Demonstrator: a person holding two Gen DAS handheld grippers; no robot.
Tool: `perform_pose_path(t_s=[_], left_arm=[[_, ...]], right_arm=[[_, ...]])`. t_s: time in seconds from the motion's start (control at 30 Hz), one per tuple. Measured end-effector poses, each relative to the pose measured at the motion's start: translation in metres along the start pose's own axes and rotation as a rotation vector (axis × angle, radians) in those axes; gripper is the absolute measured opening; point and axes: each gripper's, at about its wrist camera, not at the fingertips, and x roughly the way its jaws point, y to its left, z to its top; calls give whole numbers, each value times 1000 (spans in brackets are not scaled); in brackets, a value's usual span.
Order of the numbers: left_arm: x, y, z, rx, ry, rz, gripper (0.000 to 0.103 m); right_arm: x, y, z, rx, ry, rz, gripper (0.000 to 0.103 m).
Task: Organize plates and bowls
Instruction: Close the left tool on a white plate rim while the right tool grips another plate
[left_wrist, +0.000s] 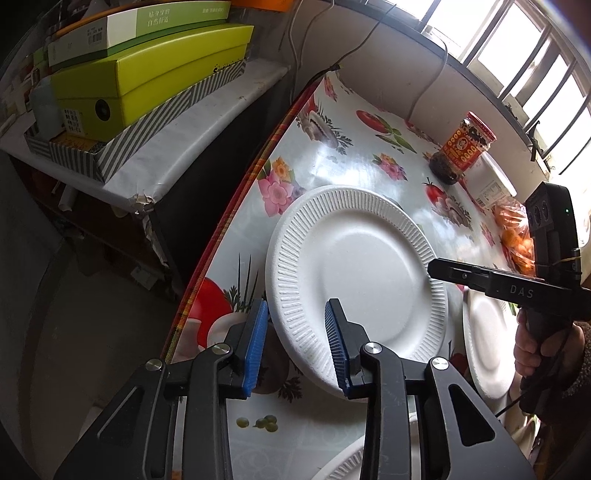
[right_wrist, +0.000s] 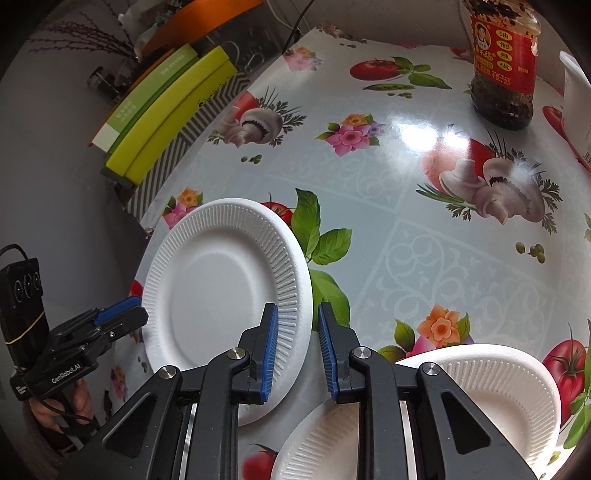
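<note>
A white ribbed foam plate (left_wrist: 354, 269) lies near the table's left edge; it also shows in the right wrist view (right_wrist: 221, 291). My left gripper (left_wrist: 295, 325) is open, its blue pads either side of the plate's near-left rim. My right gripper (right_wrist: 295, 332) is open, straddling the plate's right rim; it shows from the side in the left wrist view (left_wrist: 436, 267). A second white plate (right_wrist: 491, 384) lies beside it to the right, partly hidden by the right gripper, and shows in the left wrist view (left_wrist: 484, 350). A third plate's rim (right_wrist: 314, 443) shows below.
The table (right_wrist: 406, 184) has a glossy cloth printed with vegetables and flowers. A chili sauce jar (right_wrist: 504, 62) stands at the far side, with a white container (right_wrist: 574, 99) beside it. A bag of oranges (left_wrist: 517, 236) lies right. Green boxes (left_wrist: 147, 81) sit on a shelf left of the table.
</note>
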Motion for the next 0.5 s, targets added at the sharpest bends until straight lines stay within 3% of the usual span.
perform_pose_path(t_s=[0.27,0.5], left_arm=[[3,1,-1,-6,-2,31,24],[2,0,-2,-3,-10,50,24]], right_arm=[[1,1,-1,2,2,6,20],[0,1,-3,12,2,2,20]])
